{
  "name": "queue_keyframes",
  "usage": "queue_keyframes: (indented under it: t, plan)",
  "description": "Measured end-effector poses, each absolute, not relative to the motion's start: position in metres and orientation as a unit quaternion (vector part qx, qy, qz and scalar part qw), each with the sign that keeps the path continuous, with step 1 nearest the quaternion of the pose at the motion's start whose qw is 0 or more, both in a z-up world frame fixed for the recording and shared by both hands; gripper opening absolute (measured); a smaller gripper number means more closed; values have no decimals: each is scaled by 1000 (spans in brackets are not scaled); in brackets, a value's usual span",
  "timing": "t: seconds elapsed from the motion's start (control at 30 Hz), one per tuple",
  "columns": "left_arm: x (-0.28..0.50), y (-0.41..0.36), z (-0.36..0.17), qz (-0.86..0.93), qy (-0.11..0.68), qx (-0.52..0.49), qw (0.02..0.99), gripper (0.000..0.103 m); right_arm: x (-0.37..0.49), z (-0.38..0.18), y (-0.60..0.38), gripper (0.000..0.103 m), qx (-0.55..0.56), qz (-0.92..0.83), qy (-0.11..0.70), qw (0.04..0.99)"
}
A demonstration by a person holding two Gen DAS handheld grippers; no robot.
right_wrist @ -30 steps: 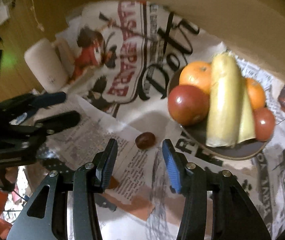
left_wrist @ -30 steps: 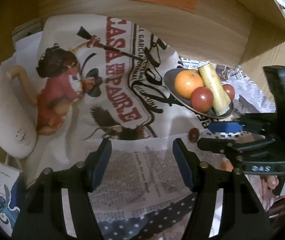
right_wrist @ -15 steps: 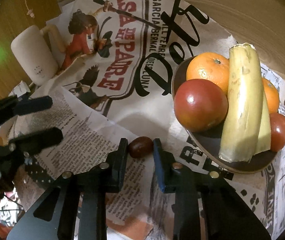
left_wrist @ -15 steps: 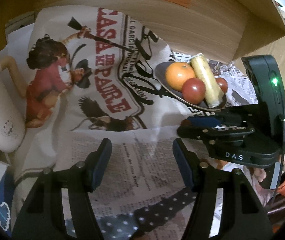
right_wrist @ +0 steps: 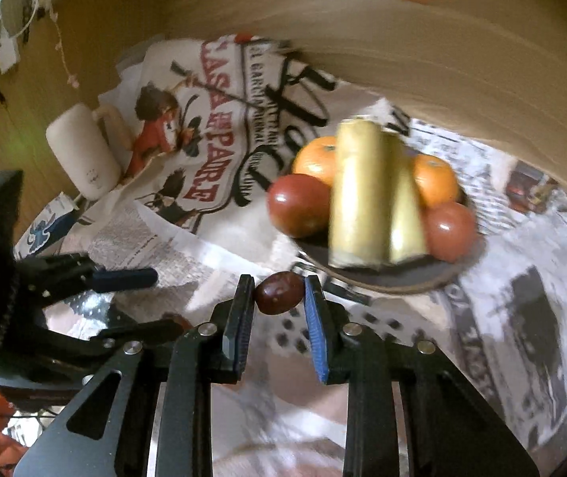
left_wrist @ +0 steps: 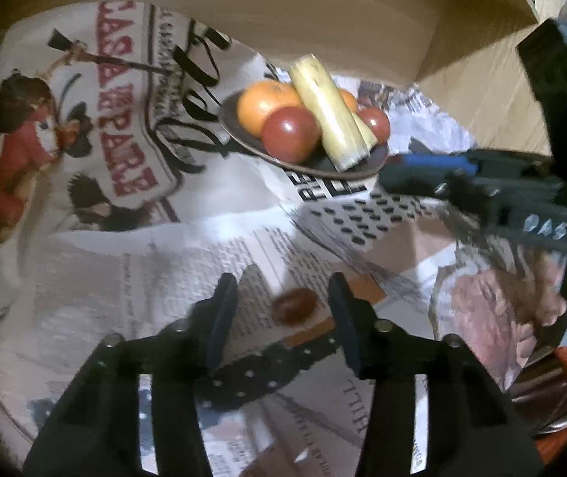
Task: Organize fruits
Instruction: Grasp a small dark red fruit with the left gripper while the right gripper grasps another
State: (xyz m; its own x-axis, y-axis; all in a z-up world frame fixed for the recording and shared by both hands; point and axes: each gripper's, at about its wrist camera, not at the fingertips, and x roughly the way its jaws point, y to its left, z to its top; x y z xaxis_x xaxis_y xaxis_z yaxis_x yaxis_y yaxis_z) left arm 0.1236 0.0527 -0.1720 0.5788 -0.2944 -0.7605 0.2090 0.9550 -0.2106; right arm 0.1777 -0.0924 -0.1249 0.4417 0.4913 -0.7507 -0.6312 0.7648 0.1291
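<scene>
**Fingers shut on held fruit, bowl ahead to the right**

Nearest, at the tips of right gripper: clamped on the small dark fruit from both sides, pads touching it, long axis lying across the gap. Just beyond and off to the right: near rim of the bowl, crowded with bananas, oranges and a big red fruit. Looks freest at the near lip, in front of the bananas. Calls, by this reading, for a short carry forward, rightward and up over the rim.

Over on the left, left gripper: jaws just now closing in, gripping nothing so far. Straddles loose fruit on newspaper, with a gap either side and the narrower one at the right finger. Sits well short of the bowl, farther than its partner, so likely second in turn.
</scene>
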Motion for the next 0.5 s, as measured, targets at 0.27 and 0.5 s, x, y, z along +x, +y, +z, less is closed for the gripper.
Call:
queue_keyframes:
  t: [0.27,0.5]
  plan:
    - [123,35,-175,-123,434,-11,893,24,181,-131,-118,23,-64,313,417,851]
    - [128,36,-163,-122,425,-15,897,24,187,-130,-130,23,-56,309,414,854]
